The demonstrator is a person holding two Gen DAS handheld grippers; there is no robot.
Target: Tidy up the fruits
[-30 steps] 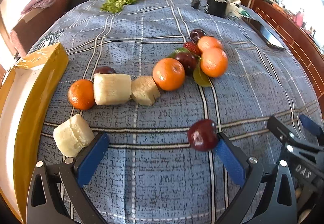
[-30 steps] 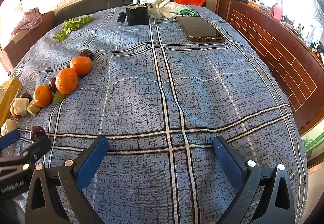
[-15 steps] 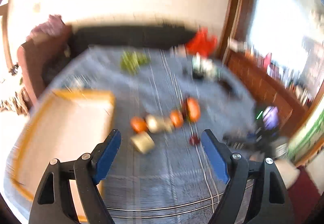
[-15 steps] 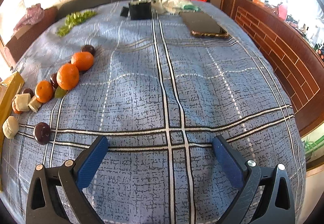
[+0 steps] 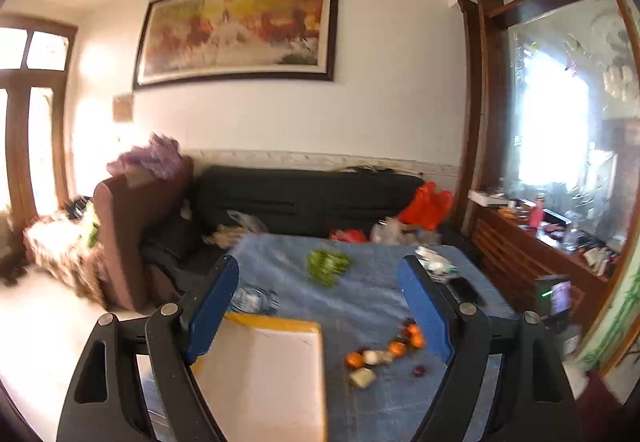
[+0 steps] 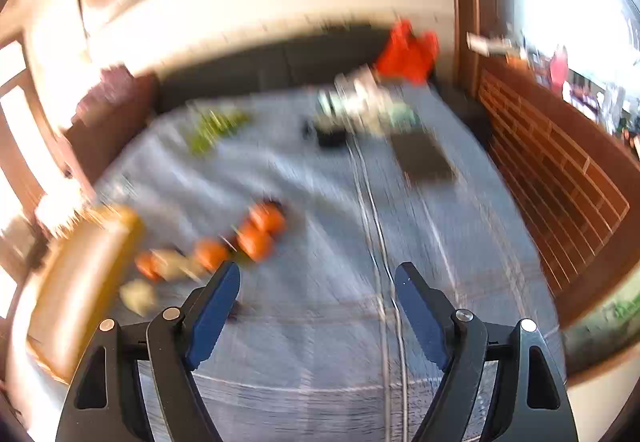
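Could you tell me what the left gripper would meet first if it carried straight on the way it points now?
Probably nothing close: the left gripper is open and empty, raised above the blue tablecloth. Its line seems to pass over the green leaves towards the black sofa, though depth is unclear.

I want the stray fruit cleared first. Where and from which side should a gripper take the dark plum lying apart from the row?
Probably straight from above, pads across its widest part. The dark plum is small and round and lies alone on the blue cloth, so it has bare cloth all round. The left gripper is open and holds nothing.
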